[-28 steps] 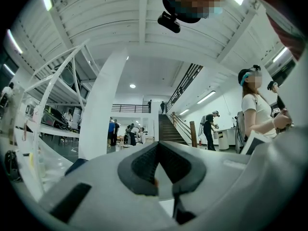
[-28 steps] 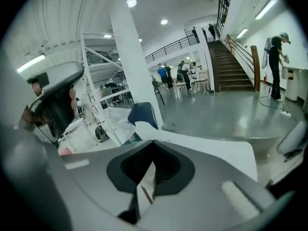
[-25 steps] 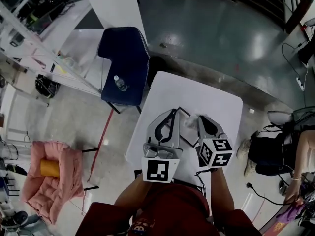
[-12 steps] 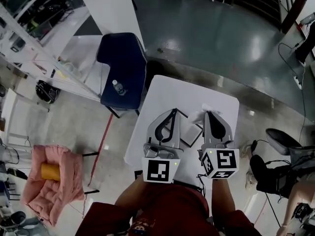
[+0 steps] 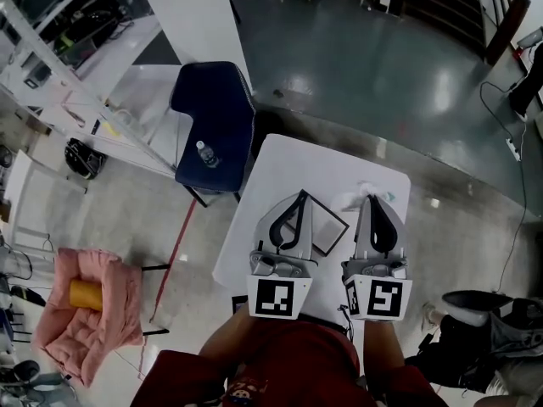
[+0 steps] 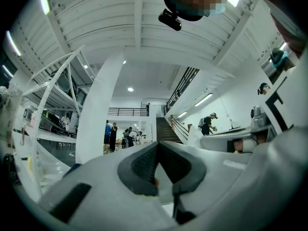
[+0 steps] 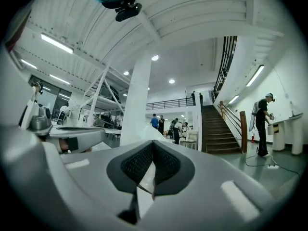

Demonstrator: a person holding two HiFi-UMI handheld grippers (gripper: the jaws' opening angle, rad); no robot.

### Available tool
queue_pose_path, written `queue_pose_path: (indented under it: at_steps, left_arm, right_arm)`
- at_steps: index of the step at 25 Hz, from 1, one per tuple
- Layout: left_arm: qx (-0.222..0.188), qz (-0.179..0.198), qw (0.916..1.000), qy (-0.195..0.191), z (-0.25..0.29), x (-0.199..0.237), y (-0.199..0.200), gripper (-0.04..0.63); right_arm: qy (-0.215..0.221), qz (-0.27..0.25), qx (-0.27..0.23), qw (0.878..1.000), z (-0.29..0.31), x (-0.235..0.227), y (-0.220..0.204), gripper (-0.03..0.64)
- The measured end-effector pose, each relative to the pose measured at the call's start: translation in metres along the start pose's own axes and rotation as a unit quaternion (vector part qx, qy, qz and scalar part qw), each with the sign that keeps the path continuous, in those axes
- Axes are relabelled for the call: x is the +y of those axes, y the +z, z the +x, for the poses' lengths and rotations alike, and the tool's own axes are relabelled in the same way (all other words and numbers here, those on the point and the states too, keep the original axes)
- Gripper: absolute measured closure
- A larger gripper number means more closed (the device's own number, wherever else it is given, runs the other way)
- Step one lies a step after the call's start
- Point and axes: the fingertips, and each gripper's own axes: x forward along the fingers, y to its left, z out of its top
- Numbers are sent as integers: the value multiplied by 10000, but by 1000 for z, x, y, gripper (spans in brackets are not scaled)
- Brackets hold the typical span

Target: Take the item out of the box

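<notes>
On the white table (image 5: 316,164) lies a flat, open, black-edged box (image 5: 329,229). My left gripper (image 5: 299,195) reaches level over the box's far left corner. Its pads meet in the left gripper view (image 6: 159,150); I cannot tell whether they pinch the box's edge. My right gripper (image 5: 373,198) is held level above the table, to the right of the box. It is shut on a thin white, partly see-through packet (image 5: 355,198). That packet (image 7: 144,177) shows between the pads and sticks out past the tips in the right gripper view.
A dark blue chair (image 5: 216,117) with a small bottle (image 5: 207,153) on its seat stands just beyond the table's left corner. A pink seat (image 5: 85,312) holding an orange roll is at the lower left. Several people and a staircase (image 7: 224,134) are far off.
My right gripper has risen and turned level, lifting the white packet up and away from the box. The left gripper has crept a little forward over the box's corner.
</notes>
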Motion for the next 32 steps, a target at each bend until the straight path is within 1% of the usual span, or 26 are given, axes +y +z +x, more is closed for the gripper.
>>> queue_pose_path:
  at_steps: [2,4,13,18,25,32]
  left_arm:
    - [-38,30,10000,9,-2,-3,2,592]
    - [-62,45,10000,14,-5,-8,4,592]
    - [-104,82,9999,68,-14,-7,10,592]
    - [-132,101,9999,21,-14,-10,12,592]
    - [-51,118,9999,-48,-13,-14,5,592]
    - [-9,94,10000,-27,-10,-12,1,592]
  right_arm:
    - [-151,-149,-293,9993,-4,-1,11,615]
    - [-254,-256,-463,9983,-9,-2,18,615]
    - [-316,-307,-669,9968,-17,0,26,615]
    - [-315,-342,-677,9966,-17,0,25,615]
    - [-337,-329,-587,9972,-14,-2,17,615]
    - [-392,-308,-476,9976,-12,-8,10,615]
